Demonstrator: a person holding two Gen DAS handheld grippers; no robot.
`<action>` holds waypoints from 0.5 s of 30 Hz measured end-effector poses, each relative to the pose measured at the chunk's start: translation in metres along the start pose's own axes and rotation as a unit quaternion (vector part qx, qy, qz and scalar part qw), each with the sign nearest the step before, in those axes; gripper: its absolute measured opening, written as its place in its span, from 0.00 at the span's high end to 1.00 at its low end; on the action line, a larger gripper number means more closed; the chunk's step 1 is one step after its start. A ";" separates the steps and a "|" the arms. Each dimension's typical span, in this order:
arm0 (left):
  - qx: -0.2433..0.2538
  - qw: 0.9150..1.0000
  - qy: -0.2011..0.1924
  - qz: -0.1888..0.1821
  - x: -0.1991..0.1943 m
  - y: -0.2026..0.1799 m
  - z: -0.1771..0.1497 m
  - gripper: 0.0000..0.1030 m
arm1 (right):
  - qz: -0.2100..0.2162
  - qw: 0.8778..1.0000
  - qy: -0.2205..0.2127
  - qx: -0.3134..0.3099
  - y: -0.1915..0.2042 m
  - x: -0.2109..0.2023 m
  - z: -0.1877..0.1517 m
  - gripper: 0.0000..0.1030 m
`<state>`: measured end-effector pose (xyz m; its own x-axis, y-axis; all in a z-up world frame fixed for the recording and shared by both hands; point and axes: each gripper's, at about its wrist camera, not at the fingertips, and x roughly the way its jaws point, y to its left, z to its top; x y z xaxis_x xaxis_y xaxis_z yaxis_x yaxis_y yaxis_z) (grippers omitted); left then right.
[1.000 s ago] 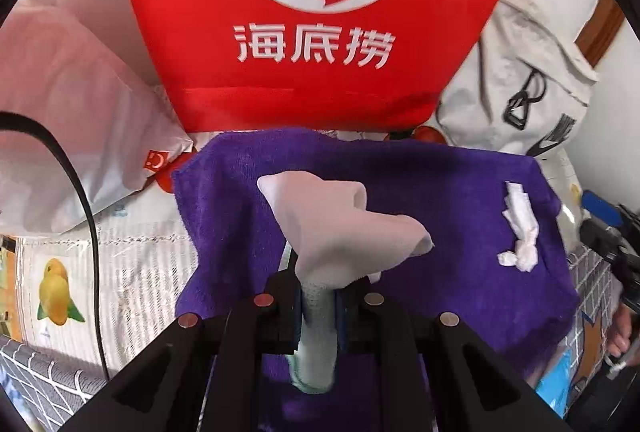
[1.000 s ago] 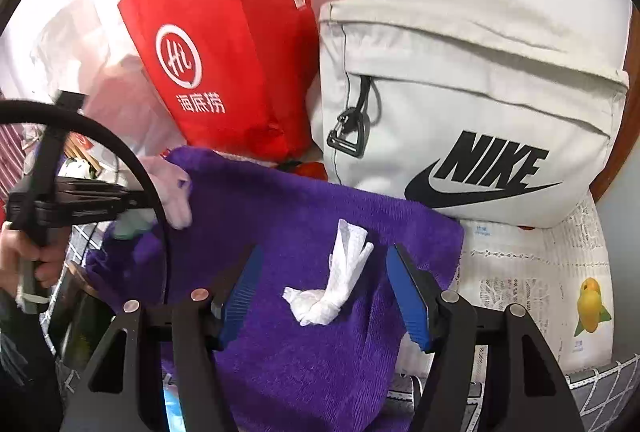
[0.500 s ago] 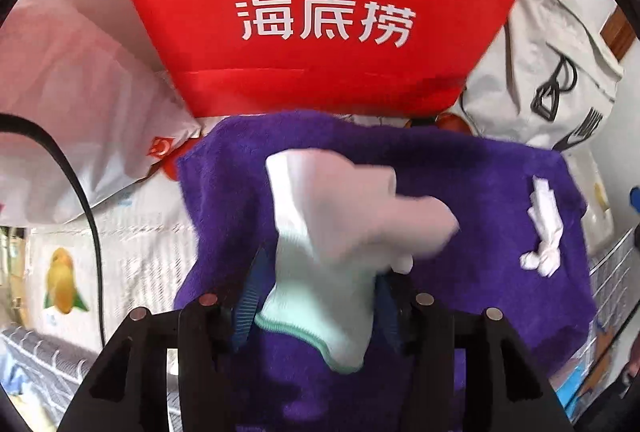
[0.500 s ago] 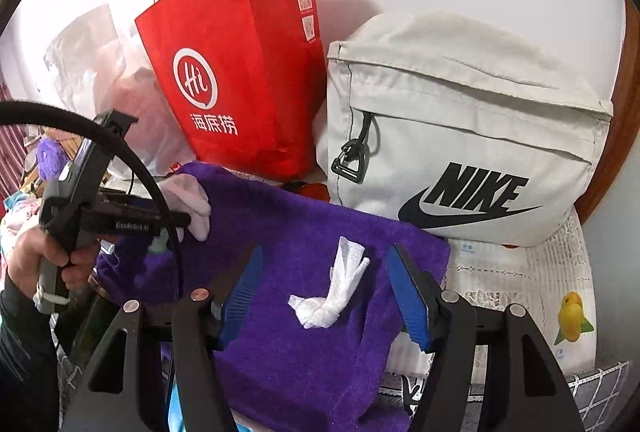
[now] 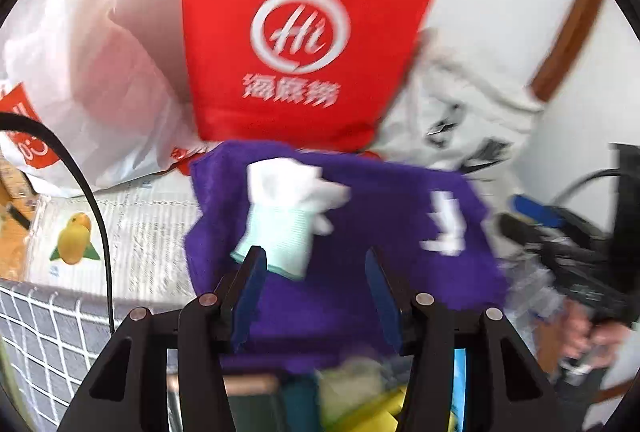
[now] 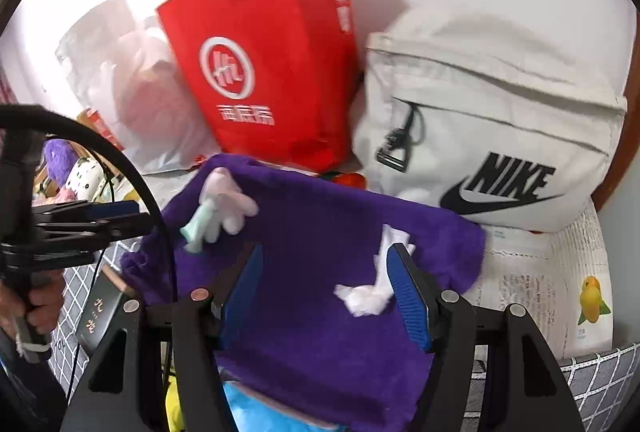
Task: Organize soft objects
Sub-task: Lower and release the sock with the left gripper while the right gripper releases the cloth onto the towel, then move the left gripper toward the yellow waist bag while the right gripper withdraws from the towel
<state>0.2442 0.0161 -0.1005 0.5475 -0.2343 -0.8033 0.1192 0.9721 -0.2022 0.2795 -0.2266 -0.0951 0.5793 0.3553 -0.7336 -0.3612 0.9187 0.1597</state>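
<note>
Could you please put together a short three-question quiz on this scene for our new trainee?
1. True or false: the left gripper is clamped on the sock.
2. What does the knotted white rag lie on?
3. Which stands directly behind the towel: A) a red paper bag, B) a blue bucket, C) a wooden crate?

Key:
1. False; its jaws stand open and the sock lies free.
2. The purple towel.
3. A, the red paper bag.

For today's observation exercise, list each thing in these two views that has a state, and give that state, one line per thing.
Left claw: open, empty.
Right claw: open, empty.
White sock: released, crumpled on the purple towel.
Purple towel: spread flat, its near edge draped.
White tissue: twisted, lying on the towel.
Red paper bag: upright.
Grey Nike bag: upright, pocket closed.
</note>
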 end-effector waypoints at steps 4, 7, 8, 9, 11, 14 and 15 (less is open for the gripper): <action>-0.011 1.000 -0.019 -0.009 -0.034 0.003 -0.013 0.47 | -0.008 1.000 -0.020 -0.010 0.021 -0.022 -0.010 0.27; -0.007 1.000 -0.022 -0.008 -0.048 0.004 -0.026 0.47 | -0.007 1.000 -0.024 -0.001 0.029 -0.041 -0.022 0.26; -0.011 1.000 -0.020 -0.007 -0.054 0.006 -0.034 0.47 | -0.006 1.000 -0.023 0.002 0.031 -0.048 -0.028 0.26; -0.017 1.000 -0.018 -0.011 -0.058 0.009 -0.042 0.47 | -0.007 1.000 -0.022 0.004 0.031 -0.055 -0.034 0.26; -0.019 0.999 -0.013 -0.023 -0.063 0.011 -0.054 0.47 | -0.018 1.000 -0.021 0.007 0.030 -0.067 -0.050 0.26; -0.014 0.999 -0.004 -0.033 -0.069 0.014 -0.076 0.47 | -0.045 0.999 -0.016 0.022 0.023 -0.085 -0.078 0.26; -0.014 0.999 -0.005 -0.037 -0.073 0.015 -0.085 0.47 | -0.060 0.998 -0.014 0.026 0.019 -0.090 -0.089 0.26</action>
<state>0.1359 0.0468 -0.0923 0.5463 -0.3059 -0.7797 0.1373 0.9510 -0.2769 0.1554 -0.2567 -0.0847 0.6360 0.2461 -0.7314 -0.2500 0.9624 0.1063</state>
